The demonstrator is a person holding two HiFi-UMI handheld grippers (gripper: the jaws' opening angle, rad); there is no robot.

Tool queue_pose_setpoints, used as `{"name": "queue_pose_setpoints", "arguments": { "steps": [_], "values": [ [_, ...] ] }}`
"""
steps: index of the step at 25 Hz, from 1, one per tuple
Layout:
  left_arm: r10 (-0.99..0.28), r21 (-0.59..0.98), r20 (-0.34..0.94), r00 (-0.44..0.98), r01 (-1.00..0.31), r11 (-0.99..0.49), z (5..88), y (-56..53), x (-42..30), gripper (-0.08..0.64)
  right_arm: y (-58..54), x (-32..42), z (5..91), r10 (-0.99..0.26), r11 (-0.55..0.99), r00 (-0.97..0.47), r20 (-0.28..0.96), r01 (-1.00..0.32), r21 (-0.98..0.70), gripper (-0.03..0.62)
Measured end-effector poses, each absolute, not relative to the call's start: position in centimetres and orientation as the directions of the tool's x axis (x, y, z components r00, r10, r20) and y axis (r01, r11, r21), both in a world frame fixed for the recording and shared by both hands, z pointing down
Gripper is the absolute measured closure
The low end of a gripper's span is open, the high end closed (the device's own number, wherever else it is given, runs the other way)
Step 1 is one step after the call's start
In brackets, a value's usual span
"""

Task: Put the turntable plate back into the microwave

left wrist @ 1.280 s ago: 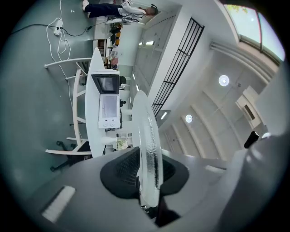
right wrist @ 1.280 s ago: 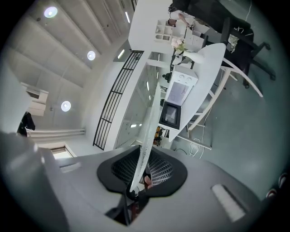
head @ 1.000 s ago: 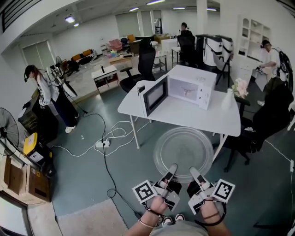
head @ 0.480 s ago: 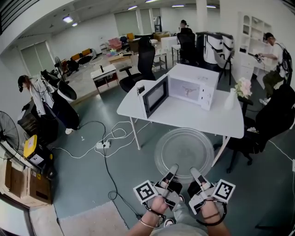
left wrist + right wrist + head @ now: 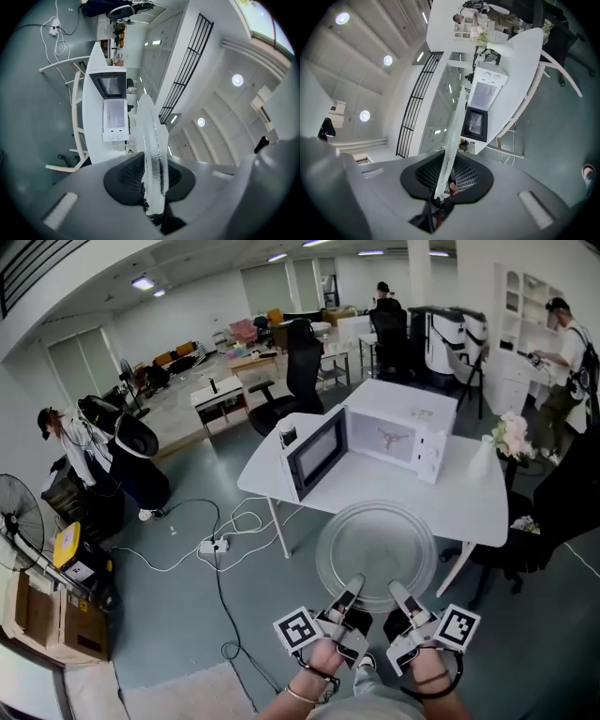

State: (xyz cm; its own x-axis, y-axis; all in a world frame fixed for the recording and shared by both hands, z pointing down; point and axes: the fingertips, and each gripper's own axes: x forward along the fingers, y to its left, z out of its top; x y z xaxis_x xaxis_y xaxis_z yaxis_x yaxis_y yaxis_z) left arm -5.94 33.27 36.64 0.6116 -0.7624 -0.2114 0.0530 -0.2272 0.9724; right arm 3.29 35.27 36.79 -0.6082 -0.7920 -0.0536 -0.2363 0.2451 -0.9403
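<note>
I carry a round clear glass turntable plate [image 5: 377, 547] level in front of me. My left gripper [image 5: 351, 589] is shut on its near rim at the left, and my right gripper [image 5: 397, 594] is shut on the near rim at the right. In the left gripper view the plate [image 5: 152, 145] shows edge-on between the jaws; the right gripper view shows the plate [image 5: 451, 145] the same way. Ahead, the white microwave [image 5: 394, 439] stands on a white table [image 5: 281, 474] with its door [image 5: 317, 452] swung open to the left. The plate's far rim overlaps the table's near edge in the head view.
A white vase with flowers [image 5: 489, 454] stands on the table to the right of the microwave. Cables and a power strip [image 5: 211, 545] lie on the floor at the left. Black office chairs [image 5: 298, 371] stand beyond the table. People stand at the left [image 5: 70, 442] and far right [image 5: 567, 343].
Both grippers and the plate have moved forward toward the table. The microwave and table now sit lower and closer in the head view; the plate's rim now overlaps the table edge.
</note>
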Motion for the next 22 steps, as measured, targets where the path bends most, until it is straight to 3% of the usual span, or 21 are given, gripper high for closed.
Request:
{"name": "queue_pose_setpoints", "arguments": {
  "steps": [22],
  "values": [
    [-0.802,0.979,-0.173,0.572,0.008,-0.205,37.0,16.7,-1.1,0.52,18.2,8.2,37.4,-0.742,0.241,-0.668,-0.051,-0.195,-0.951,0.54]
  ]
}}
